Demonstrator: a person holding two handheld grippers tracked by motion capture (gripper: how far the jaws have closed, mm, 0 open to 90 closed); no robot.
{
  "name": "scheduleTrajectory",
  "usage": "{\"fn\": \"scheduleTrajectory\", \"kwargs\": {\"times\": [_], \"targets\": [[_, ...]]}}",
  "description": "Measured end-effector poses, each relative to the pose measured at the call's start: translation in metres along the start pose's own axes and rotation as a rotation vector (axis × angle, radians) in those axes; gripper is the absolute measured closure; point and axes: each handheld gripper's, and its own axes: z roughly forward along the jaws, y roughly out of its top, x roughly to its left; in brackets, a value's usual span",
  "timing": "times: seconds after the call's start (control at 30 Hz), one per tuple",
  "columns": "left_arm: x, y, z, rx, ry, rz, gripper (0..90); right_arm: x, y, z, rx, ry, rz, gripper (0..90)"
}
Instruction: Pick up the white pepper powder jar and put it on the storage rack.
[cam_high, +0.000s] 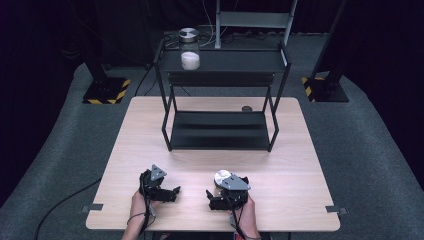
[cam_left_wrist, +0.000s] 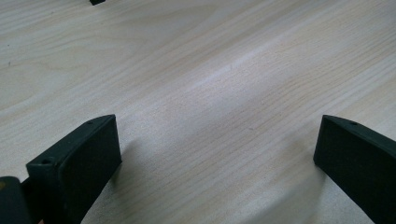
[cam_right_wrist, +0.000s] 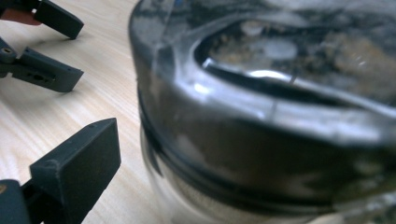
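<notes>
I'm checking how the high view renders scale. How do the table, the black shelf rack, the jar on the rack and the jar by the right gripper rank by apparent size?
1. table
2. black shelf rack
3. jar on the rack
4. jar by the right gripper, partly hidden by the gripper, so unsure.

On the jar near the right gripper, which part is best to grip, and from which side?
Probably the glass body just under the metal lid, from the side. The jar stands upright, its wall is round, and the right gripper is already level beside it with jaws apart.

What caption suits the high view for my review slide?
Two hand-held grippers, left gripper and right gripper, near a metal-lidded jar before a black shelf rack.
</notes>
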Motion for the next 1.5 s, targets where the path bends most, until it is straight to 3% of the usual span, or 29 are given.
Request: {"fn": "scheduleTrajectory", "kwargs": {"times": [0.1, 0.23, 0.3, 0.67, 0.9, 1.5], "targets": [[0.0, 0.0, 0.0, 0.0, 0.0, 0.0, 0.0, 0.002, -0.001, 0.0, -0.001, -0.006, -0.006, 1.5], [0.0, 0.0, 0.0, 0.001, 0.0, 0.001, 0.1, 0.001, -0.005, -0.002, -0.026, -0.006, -0.001, 23.7], [0.0, 0.0, 0.0, 0.0, 0.0, 0.0, 0.0, 0.0, -0.005, -0.003, -0.024, -0.008, 0.013, 29.4], [0.0, 0.0, 0.0, -0.001, 0.0, 0.0, 0.1, -0.005, -0.008, -0.009, -0.053, -0.002, 0.045, 30.2], [0.0, 0.0, 0.0, 0.0, 0.0, 0.001, 0.2, -0.007, -0.006, -0.02, -0.067, -0.031, 0.058, 30.2], [0.0, 0.0, 0.0, -0.002, 0.0, 0.0, 0.2, -0.035, 0.009, -0.047, -0.088, -0.1, 0.087, 30.1]]}}
